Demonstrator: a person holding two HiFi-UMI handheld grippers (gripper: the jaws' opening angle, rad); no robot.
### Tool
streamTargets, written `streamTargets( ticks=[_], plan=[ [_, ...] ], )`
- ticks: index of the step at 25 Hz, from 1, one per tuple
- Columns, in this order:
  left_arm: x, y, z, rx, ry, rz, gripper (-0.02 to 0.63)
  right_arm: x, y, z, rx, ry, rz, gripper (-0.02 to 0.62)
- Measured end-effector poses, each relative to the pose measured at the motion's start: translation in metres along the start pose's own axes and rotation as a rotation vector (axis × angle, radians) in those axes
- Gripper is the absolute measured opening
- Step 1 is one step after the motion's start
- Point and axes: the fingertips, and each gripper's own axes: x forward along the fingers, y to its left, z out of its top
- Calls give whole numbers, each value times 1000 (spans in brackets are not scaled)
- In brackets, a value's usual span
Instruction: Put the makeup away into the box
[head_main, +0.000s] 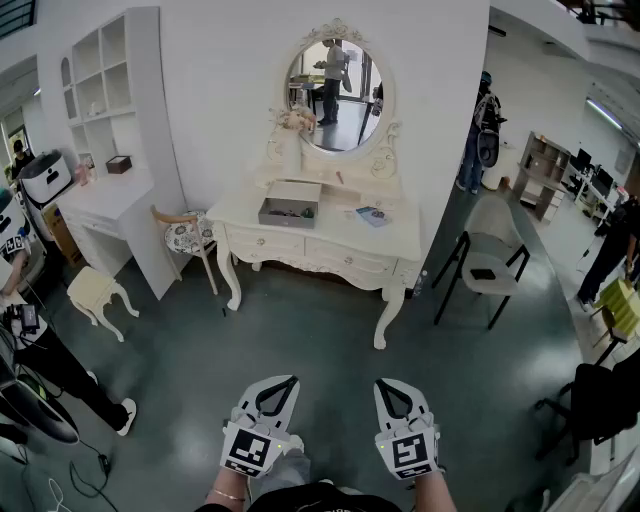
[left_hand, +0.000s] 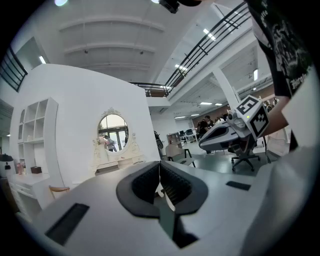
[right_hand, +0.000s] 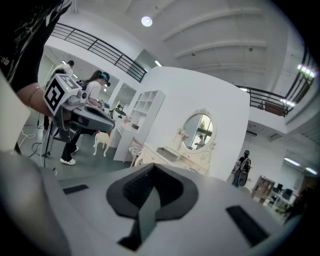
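Left gripper and right gripper were both closed, empty — box sat well ahead on the table, roughly in line with the left, so left looked nearer.

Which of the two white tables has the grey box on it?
The ornate table straight ahead, under the oval mirror; the box sits on its left half. The plain desk is far left.

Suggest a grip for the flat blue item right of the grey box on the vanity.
Probably its near edge, coming from the front and slightly above. The blue item lies flat on the vanity top, so only thin edges offer a pinch, and the mirror closes off the back. It is too small here to judge thickness or exact shape.
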Motion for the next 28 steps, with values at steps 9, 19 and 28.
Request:
streamTargets(
  ticks=[9, 19, 28],
  plan=[
    [3, 4, -11, -27, 15, 5, 15, 12, 7, -1, 81, -14, 30, 9],
    [21, 24, -26, -67, 32, -4, 15, 38, 3, -8, 98, 11, 46, 9],
    [64, 67, -35, -94, 23, -16, 16, 87, -26, -6, 91, 43, 7, 9]
  ],
)
